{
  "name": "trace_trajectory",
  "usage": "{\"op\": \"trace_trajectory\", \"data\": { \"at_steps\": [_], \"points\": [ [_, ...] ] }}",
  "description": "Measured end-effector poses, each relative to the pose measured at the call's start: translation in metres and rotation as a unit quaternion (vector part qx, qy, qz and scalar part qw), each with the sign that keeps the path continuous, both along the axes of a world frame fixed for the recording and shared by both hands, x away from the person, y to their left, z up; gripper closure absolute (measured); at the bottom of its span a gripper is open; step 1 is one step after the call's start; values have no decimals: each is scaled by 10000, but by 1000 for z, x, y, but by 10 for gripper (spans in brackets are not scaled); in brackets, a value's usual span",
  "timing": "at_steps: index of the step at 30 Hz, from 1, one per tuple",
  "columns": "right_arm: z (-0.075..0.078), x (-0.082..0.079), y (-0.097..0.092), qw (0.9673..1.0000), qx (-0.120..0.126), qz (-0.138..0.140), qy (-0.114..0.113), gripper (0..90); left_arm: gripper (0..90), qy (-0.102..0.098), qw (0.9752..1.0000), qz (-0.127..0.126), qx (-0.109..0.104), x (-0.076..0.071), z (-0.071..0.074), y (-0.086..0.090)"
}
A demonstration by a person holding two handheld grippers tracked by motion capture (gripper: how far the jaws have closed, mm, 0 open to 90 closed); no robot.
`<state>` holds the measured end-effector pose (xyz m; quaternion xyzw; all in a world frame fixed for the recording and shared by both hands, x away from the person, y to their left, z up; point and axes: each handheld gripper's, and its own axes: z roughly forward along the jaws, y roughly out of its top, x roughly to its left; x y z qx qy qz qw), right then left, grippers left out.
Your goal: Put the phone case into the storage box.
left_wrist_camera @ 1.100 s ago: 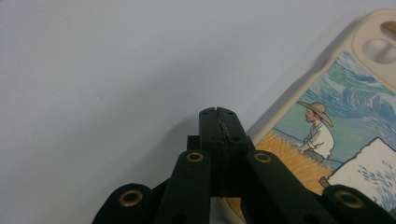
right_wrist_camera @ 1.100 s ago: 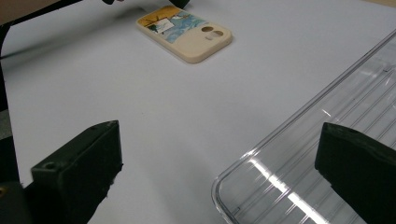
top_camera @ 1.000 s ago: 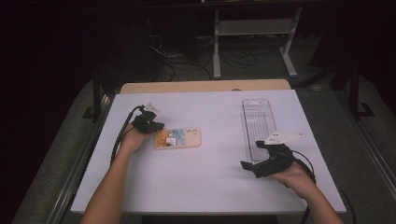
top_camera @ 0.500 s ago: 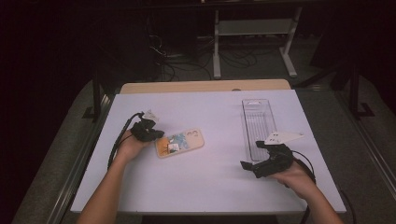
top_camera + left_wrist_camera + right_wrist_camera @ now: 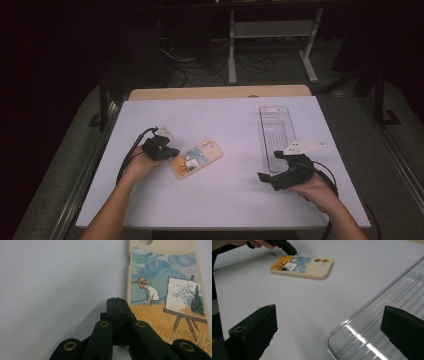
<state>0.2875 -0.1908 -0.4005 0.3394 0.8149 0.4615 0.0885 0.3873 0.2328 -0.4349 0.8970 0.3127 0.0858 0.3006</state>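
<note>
While lying flat on white table point(image 5: 235, 125): cream painted phone case point(image 5: 196, 158), touched by left gripper point(image 5: 168, 153), jaws pressed together. Right gripper point(image 5: 266, 165) spread wide beside clear plastic tray point(image 5: 276, 129).

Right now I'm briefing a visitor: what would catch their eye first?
The painted phone case, lying left of centre on the white table, with the shut left gripper at its edge. Then the clear tray on the right, the open right gripper at its near end.
</note>
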Motion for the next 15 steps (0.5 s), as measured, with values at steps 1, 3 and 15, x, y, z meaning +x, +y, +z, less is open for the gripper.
{"op": "trace_trajectory", "data": {
  "at_steps": [1, 3, 15],
  "points": [
    [0, 0, 0, 10000, 0, 0, 2, 2, 899, -7, 10000, -16, -11, -2, 0, -1],
    [0, 0, 0, 10000, 0, 2, -1, 2, 899, -15, 10000, -64, 4, -5, 0, -2],
    [0, 0, 0, 10000, -5, -1, 3, 2, 754, -252, 9981, -39, -562, -17, 27, 2]
  ]
}}
